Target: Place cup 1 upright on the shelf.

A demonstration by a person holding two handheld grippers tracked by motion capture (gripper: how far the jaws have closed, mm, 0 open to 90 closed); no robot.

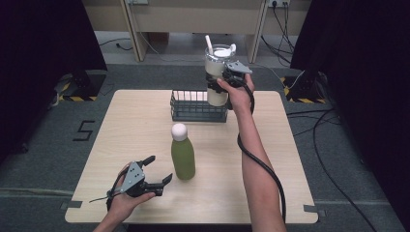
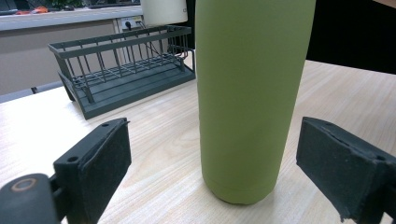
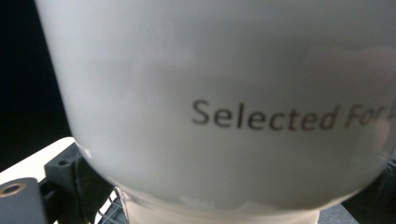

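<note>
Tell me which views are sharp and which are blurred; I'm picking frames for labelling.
High view: sharp and evenly lit, dark curtains at the sides. Left gripper view: green bottle and wire basket crisp. Right gripper view: white tumbler too close, its print soft.

i count one tall green bottle with a white cap [image 1: 183, 153], one white tumbler with a straw [image 1: 217, 72], one dark wire basket [image 1: 193, 107], and two black handheld grippers, left [image 1: 157, 170] and right [image 1: 218, 82].

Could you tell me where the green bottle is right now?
In the high view, the green bottle stands upright mid-table, just right of the open left tool and nearer than the wire basket.
</note>
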